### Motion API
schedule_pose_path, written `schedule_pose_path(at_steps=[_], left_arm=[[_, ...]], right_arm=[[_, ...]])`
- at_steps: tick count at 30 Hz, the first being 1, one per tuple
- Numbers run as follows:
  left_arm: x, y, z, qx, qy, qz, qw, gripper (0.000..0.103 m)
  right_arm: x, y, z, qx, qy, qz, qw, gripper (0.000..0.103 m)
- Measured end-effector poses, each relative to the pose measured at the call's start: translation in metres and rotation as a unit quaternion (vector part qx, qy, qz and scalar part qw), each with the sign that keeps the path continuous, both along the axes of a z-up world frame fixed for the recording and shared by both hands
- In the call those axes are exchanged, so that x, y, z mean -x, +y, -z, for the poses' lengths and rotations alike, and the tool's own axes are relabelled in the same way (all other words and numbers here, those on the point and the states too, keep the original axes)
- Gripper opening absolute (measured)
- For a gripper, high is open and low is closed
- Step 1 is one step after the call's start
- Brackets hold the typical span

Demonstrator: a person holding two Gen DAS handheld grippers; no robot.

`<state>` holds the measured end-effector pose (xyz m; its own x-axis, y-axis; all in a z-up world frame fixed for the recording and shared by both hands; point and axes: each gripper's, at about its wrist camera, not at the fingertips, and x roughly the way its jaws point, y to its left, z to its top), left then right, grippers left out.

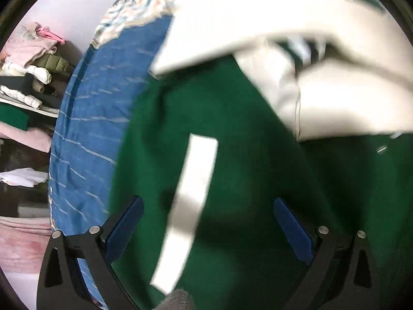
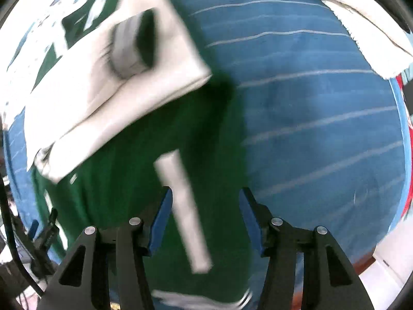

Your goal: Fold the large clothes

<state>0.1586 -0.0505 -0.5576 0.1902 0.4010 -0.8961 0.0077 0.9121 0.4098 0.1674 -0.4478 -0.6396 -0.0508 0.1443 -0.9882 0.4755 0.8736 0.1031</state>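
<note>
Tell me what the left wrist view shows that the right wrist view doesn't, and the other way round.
Left wrist only: a pile of clothes stacked beyond the bed's edge, and the left gripper, open and empty.

Right wrist only: a white fringed cloth at the bed's far corner, and the right gripper, open, nothing between its pads.

Both: the green garment with white sleeves folded across it and a white stripe, lying on the blue striped bedcover. Both views are motion-blurred.

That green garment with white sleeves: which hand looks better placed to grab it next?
Left, probably. The left gripper hangs wholly over the green garment, jaws wide open. The right gripper straddles its edge beside the blue bedcover.
</note>
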Motion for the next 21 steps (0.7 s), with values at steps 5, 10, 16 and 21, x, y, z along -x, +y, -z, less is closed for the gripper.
schedule_pose_path(at_steps=[5, 10, 16, 21], left_arm=[[0.006, 0.006, 0.005, 0.005, -0.027, -0.036, 0.9990, 0.103], [0.009, 0.015, 0.005, 0.029, -0.052, -0.086, 0.9945, 0.103], [0.007, 0.024, -0.010, 0.033, -0.018, -0.162, 0.9860, 0.103], [0.063, 0.014, -0.047, 0.003, -0.034, -0.214, 0.9762, 0.103]], right_arm=[[-0.017, -0.041, 0.062, -0.039, 0.003, -0.027, 0.999, 0.017], [-0.006, -0.078, 0.070, -0.039, -0.002, 0.008, 0.999, 0.013], [-0.008, -0.086, 0.066, -0.116, 0.030, -0.018, 0.993, 0.035], [0.023, -0.064, 0.051, -0.182, 0.033, -0.055, 0.981, 0.035]])
